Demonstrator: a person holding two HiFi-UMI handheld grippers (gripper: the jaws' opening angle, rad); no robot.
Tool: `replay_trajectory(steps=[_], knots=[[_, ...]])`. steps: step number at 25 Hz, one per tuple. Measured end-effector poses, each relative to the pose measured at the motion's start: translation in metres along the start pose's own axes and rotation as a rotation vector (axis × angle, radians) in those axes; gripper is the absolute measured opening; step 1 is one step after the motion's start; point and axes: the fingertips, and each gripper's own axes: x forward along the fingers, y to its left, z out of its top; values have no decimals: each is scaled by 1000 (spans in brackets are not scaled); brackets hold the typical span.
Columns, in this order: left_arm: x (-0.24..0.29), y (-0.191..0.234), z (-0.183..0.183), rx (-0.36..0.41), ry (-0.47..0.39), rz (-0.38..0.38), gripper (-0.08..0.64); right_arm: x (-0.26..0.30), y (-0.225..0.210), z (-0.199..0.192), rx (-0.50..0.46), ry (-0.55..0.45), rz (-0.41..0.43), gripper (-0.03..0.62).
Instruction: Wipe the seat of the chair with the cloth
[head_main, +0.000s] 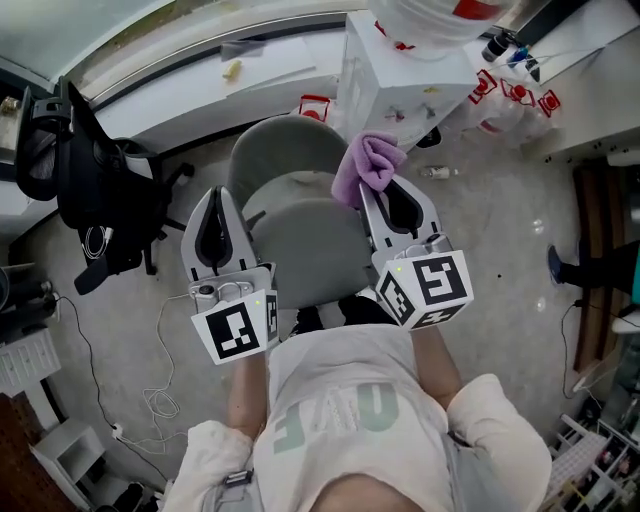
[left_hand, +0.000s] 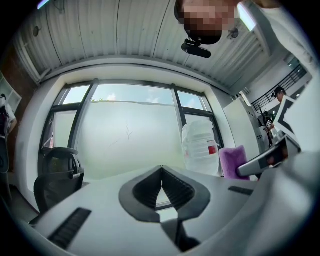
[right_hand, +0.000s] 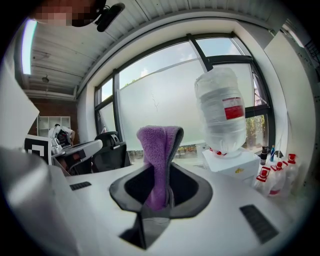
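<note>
So, R gripper (head_main: 368, 188) pinches the purple cloth (head_main: 368, 160) above the grey chair seat (head_main: 305, 250), prob. ready to wipe, w/ L gripper (head_main: 218, 196) pressed closed, empty, near left.

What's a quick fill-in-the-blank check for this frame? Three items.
1. The right gripper is shut on a ____ cloth.
2. The left gripper has its fingers shut and holds ____.
3. The chair seat below both grippers is ____ in colour.
Missing words: purple; nothing; grey.
</note>
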Motion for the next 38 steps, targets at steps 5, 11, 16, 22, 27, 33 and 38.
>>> replay_trajectory(steps=[5,11,16,22,27,33,38], knots=[[-8,10,-37,-5,65,42,14,24,3,-34,33,75,48,87],[-25,60,-125,17,176,143,14,100,55,-122,33,219,232,87],[-46,77,-209,-39,237,187,14,148,93,-239,105,352,326,87],[-74,77,-310,-60,318,195,14,181,130,-386,204,587,373,87],[-100,82,-366,-59,376,184,14,193,146,-470,283,724,352,87],[-124,69,-394,-112,410,190,14,198,162,-534,311,862,331,87],[-131,69,-403,-147,426,180,14,201,177,-569,323,951,305,87]])
